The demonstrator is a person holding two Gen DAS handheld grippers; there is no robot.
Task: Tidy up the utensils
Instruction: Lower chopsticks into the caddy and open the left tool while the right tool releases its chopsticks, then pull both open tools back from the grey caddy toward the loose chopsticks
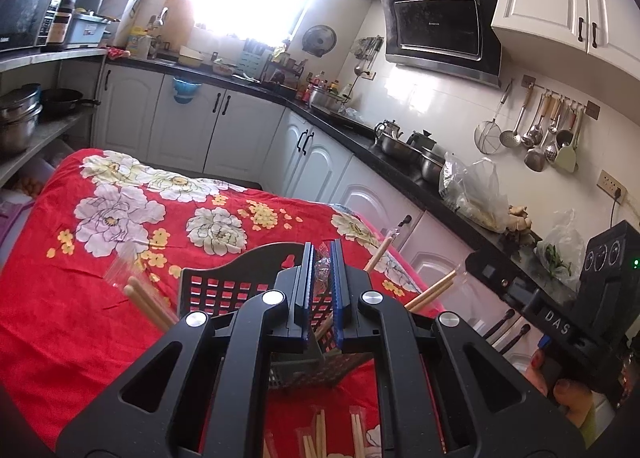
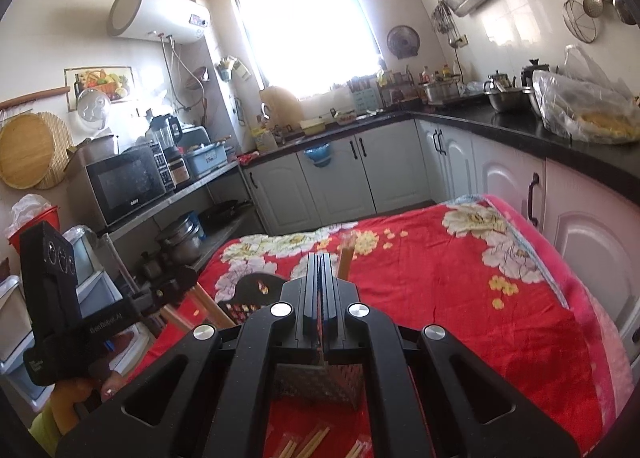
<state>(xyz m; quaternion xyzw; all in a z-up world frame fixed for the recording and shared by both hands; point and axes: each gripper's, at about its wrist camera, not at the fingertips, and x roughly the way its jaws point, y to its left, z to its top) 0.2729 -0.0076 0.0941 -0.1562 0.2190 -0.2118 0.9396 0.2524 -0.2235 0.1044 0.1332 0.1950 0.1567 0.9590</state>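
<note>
One black basket [image 1: 224,290], two hand-held grippers, both clamped on chopstick packets

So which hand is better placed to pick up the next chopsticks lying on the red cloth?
Probably the right: the right hand-held gripper shows nothing between its shut jaws, while the left hand-held gripper pinches a clear wrapper. The chopsticks lie beneath both.

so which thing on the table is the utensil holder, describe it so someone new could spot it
Start from the table under the red floral cloth. Near its front edge stands the black plastic basket, with a grid of square holes in its walls and a raised, arched back. Wooden chopsticks stick up out of it, whereas the other chopsticks lie flat on the cloth in clear wrappers.
</note>
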